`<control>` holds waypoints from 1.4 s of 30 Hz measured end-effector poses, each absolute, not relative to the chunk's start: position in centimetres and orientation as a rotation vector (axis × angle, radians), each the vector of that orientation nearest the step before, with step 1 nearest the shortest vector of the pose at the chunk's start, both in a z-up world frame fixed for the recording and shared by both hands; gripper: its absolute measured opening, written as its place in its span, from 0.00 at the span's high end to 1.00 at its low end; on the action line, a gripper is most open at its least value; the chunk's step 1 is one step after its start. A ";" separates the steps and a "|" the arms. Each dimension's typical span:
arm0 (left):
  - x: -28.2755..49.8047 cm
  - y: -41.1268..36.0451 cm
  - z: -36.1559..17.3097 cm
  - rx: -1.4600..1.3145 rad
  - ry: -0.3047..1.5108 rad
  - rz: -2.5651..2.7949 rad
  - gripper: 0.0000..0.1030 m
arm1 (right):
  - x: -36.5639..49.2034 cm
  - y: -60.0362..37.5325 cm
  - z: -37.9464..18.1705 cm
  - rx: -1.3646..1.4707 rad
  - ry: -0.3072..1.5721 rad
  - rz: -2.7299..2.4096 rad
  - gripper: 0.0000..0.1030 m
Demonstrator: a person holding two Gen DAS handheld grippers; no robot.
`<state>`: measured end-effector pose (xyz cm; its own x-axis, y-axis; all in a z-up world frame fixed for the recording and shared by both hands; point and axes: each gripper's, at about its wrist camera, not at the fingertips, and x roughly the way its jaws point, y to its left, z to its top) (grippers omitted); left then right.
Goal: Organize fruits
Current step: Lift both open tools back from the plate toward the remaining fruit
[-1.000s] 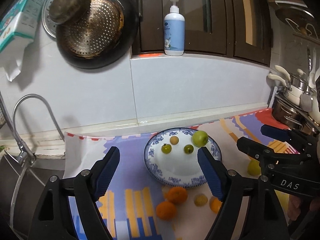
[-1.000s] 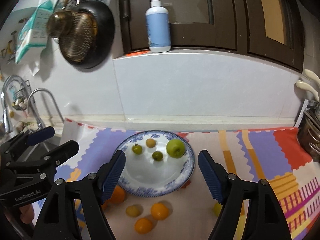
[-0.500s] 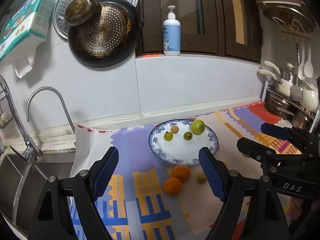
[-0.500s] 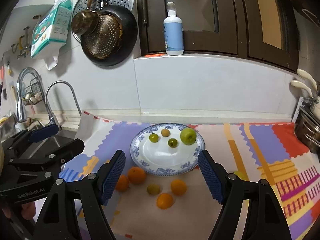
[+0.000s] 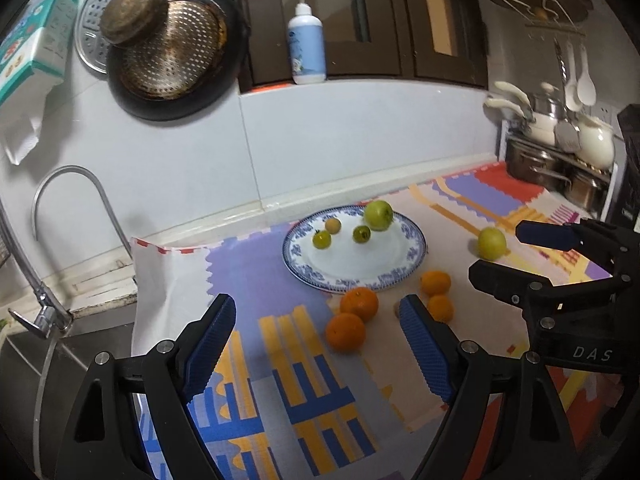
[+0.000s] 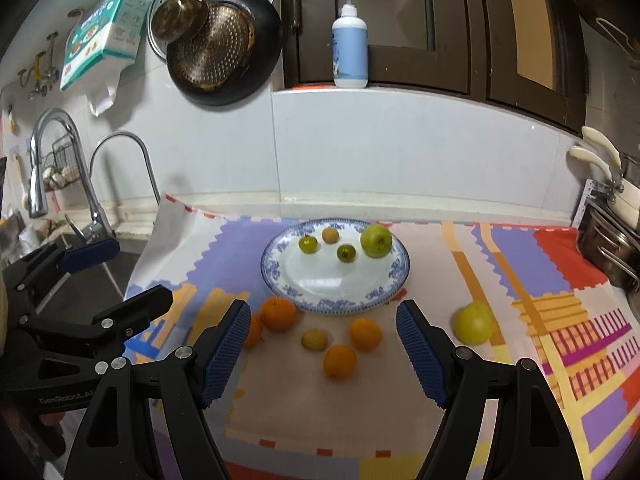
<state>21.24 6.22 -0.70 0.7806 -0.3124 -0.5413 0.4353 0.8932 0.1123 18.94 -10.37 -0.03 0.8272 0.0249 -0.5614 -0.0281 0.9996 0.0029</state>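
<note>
A blue-and-white plate (image 5: 360, 264) (image 6: 332, 280) lies on a colourful mat. It holds a green apple (image 5: 378, 215) (image 6: 376, 241), two small green fruits (image 6: 308, 244) and a small tan one (image 6: 330, 235). Several oranges (image 5: 359, 304) (image 6: 365, 334) and a small yellowish fruit (image 6: 315, 339) lie on the mat in front of the plate. A yellow-green apple (image 5: 491, 243) (image 6: 473, 322) sits to the right. My left gripper (image 5: 316, 308) (image 6: 140, 270) hovers short of the oranges, its jaws opening with nothing between them. The right gripper (image 6: 322, 312) (image 5: 498, 250) is open and holds nothing.
A sink with curved taps (image 5: 52, 312) (image 6: 96, 208) borders the mat on the left. Steel pots (image 5: 560, 168) (image 6: 608, 252) stand at the right. Pans (image 5: 172, 52) hang on the tiled wall, and a soap bottle (image 5: 306, 54) stands on the ledge.
Both grippers have drawn back from the plate and sunk a little, so the oranges and the loose apple have come into view. The left fingers stand slightly wider apart.
</note>
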 end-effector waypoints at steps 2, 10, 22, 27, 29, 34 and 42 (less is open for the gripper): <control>21.4 6.1 -1.4 0.244 0.549 -0.419 0.19 | 18.9 -10.2 -0.7 -0.012 0.617 0.023 0.27; 22.8 5.4 -4.4 0.260 0.624 -0.469 0.19 | 19.9 -10.3 -3.3 -0.020 0.688 -0.001 0.27; 26.3 4.3 -8.0 0.283 0.727 -0.523 0.24 | 22.8 -11.1 -6.9 0.022 0.802 -0.010 0.38; 27.5 3.7 -8.9 0.289 0.751 -0.548 0.27 | 23.7 -11.5 -7.8 0.036 0.834 -0.013 0.42; 28.0 3.5 -9.2 0.284 0.762 -0.556 0.29 | 24.1 -11.6 -8.2 0.044 0.844 -0.012 0.43; 28.8 3.1 -9.7 0.271 0.783 -0.573 0.36 | 24.9 -11.8 -8.7 0.058 0.862 -0.001 0.47; 29.4 2.8 -10.2 0.251 0.801 -0.587 0.51 | 25.6 -12.0 -9.5 0.072 0.883 0.010 0.55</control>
<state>29.43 2.79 -10.20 0.5485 -0.3972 -0.7358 0.5813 0.8137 -0.0059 25.56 -11.98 -9.47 0.6347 0.0385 -0.7718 0.0207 0.9976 0.0668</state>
